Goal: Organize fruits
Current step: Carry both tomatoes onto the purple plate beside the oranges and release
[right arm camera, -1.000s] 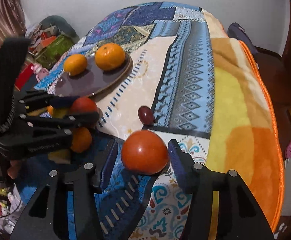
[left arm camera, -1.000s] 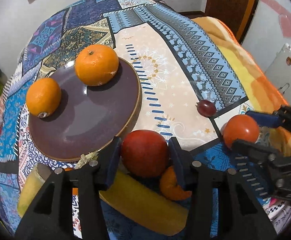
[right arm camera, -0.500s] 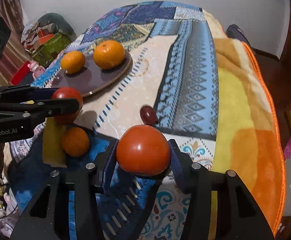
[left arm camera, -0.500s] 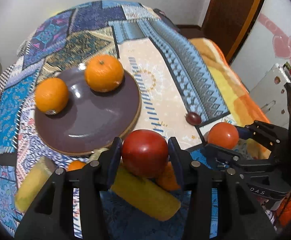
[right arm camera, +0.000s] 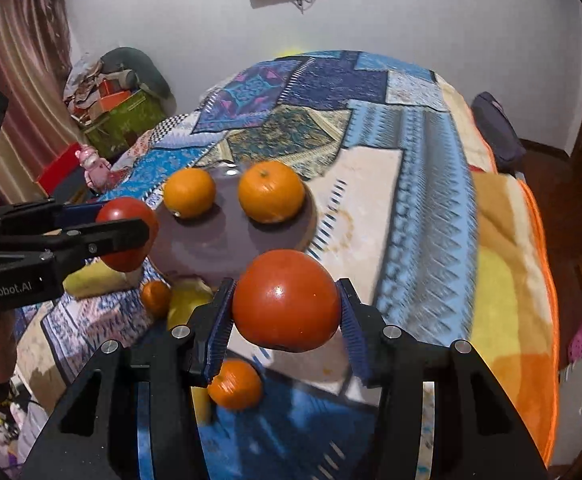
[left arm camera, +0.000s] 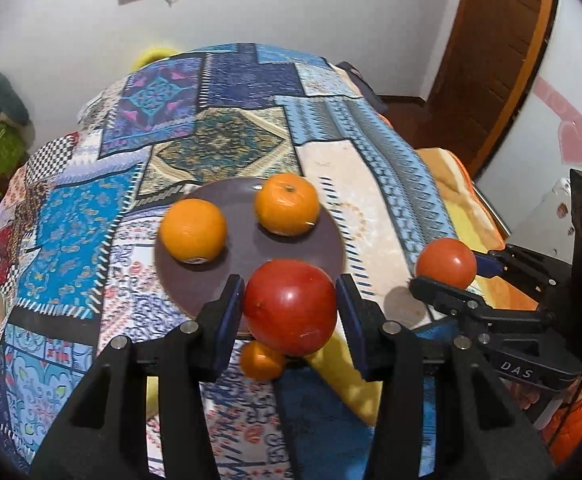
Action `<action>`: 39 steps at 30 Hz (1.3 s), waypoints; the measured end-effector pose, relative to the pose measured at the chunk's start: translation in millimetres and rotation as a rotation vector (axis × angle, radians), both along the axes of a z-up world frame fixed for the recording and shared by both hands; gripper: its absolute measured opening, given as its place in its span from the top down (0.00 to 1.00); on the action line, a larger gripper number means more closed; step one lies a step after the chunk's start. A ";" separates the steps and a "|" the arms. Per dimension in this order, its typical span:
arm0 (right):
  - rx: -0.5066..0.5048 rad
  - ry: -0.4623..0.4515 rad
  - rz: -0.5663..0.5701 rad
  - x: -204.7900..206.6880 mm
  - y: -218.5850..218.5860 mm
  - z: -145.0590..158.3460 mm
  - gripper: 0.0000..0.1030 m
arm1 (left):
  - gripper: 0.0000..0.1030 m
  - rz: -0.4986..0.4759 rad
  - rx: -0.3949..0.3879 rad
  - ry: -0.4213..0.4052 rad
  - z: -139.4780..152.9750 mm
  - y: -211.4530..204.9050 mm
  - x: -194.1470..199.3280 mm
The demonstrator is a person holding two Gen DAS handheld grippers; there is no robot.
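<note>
I am lifting both tomatoes up off the bed now. My left tongs are holding the red tomato over the plate's near edge. My right tongs are holding the other tomato beside the plate. Both are going there next, I think.

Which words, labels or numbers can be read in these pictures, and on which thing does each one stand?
"DAS": white letters on the black body of the right gripper, seen from the left wrist camera.
"GenRobot.AI": white letters on the black body of the left gripper, seen from the right wrist camera.
No other text is readable.
</note>
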State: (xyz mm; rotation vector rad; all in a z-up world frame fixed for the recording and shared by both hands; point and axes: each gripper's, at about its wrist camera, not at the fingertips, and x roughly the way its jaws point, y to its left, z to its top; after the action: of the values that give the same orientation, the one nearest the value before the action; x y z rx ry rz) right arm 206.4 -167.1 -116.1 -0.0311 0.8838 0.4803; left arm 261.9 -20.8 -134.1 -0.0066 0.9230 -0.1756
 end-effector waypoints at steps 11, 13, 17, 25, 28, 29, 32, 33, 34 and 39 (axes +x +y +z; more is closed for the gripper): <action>-0.034 0.007 0.067 29.8 52.0 -10.4 0.55 | 0.55 0.082 -0.009 0.034 -22.5 42.6 21.6; -0.048 0.015 0.075 34.7 58.4 -14.2 0.55 | 0.55 0.091 -0.015 0.043 -28.1 47.6 27.0; -0.085 0.033 0.094 43.8 71.2 -23.9 0.55 | 0.55 0.097 -0.020 0.058 -37.1 53.6 36.7; -0.116 0.079 0.114 58.2 77.9 -37.8 0.55 | 0.55 0.092 -0.028 0.081 -50.8 56.0 51.5; -0.121 0.091 0.121 61.5 80.5 -41.7 0.55 | 0.55 0.084 -0.029 0.090 -54.3 53.7 54.9; -0.121 0.096 0.123 62.9 81.3 -43.0 0.55 | 0.55 0.081 -0.028 0.092 -55.4 52.4 56.2; -0.123 0.107 0.134 64.5 83.1 -46.2 0.55 | 0.55 0.076 -0.031 0.101 -58.4 49.4 60.1; -0.126 0.110 0.137 64.7 83.9 -47.2 0.55 | 0.55 0.075 -0.033 0.105 -59.4 48.4 61.6; -0.128 0.111 0.138 65.1 84.8 -48.2 0.55 | 0.54 0.073 -0.034 0.107 -60.0 47.6 62.6; -0.129 0.122 0.146 66.4 85.6 -52.4 0.55 | 0.54 0.063 -0.024 0.124 -64.3 43.1 65.7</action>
State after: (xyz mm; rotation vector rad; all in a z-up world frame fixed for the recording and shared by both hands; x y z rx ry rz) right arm 272.8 -81.5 -168.5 -0.1872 1.0362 0.5645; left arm 327.6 22.3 -198.4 -0.0692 1.0428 -0.1284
